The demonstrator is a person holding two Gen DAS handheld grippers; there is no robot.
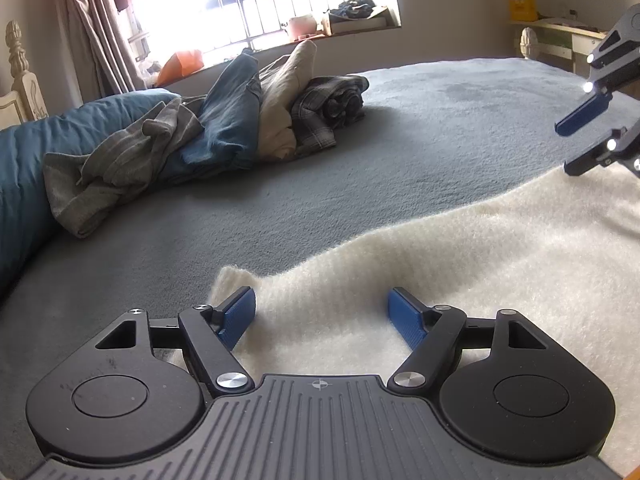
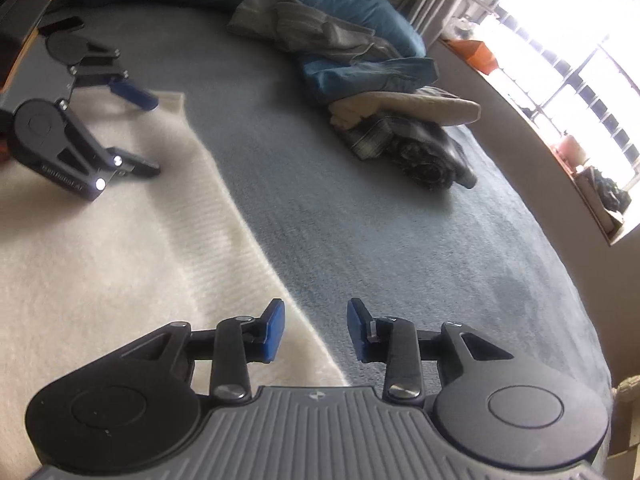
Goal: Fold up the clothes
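The left gripper (image 1: 322,316) stands wide open low over the near corner of the cream sweater (image 1: 500,272), nothing between its blue pads (image 1: 240,316). The sweater lies spread flat on the grey bedspread (image 1: 380,152), fuzzy and ribbed. The right gripper (image 2: 316,330) is partly open and empty, above the sweater's edge. A pile of clothes (image 2: 396,120) sits well apart.

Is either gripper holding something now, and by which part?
Nothing is held. The left gripper is open over the fluffy cream knitted garment; the right gripper is open too, nothing between its fingers.
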